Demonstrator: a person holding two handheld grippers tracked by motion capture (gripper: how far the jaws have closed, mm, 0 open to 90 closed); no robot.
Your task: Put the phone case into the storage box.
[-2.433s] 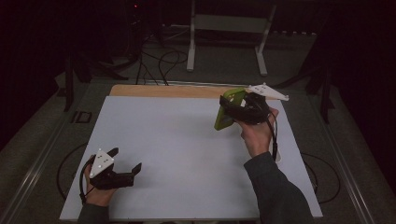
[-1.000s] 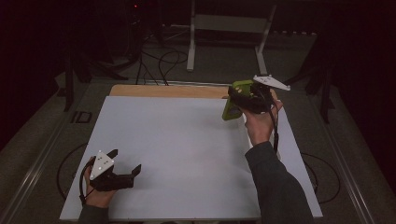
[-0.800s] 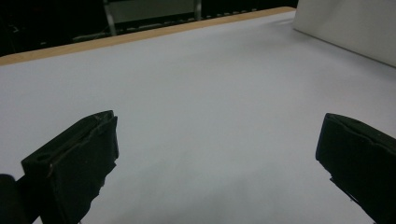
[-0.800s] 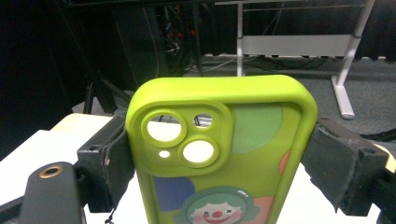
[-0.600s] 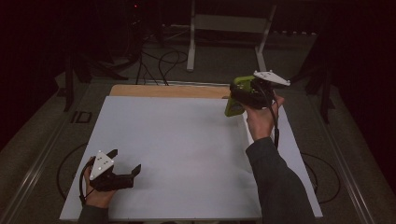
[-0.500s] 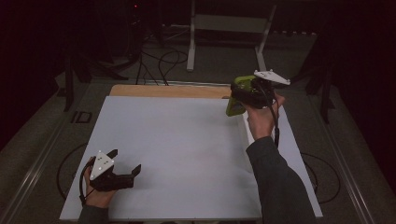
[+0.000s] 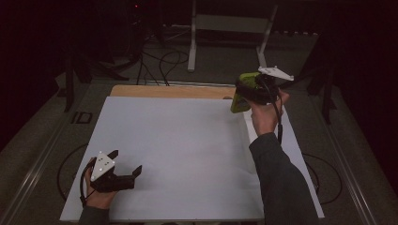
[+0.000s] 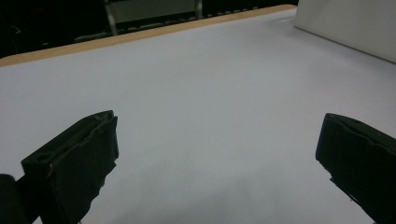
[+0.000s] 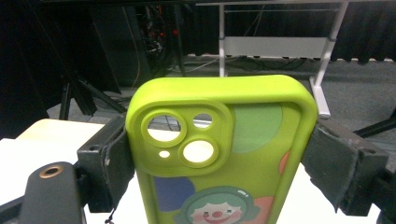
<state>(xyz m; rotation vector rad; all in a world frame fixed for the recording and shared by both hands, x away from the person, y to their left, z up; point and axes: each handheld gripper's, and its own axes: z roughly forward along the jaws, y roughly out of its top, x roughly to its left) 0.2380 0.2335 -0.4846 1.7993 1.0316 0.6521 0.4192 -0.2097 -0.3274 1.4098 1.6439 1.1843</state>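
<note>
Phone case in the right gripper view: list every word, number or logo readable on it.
None: the green phone case in the right claw bears no lettering, digits or brand mark.
It carries pictures alone: a clown face and coloured circles.

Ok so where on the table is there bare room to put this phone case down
Almost the whole white sheet is bare: the wide middle between the left gripper at the near left corner and the right gripper, shut on the green phone case, at the far right. The wooden strip along the far edge is free too. Only the near left corner is occupied.
</note>
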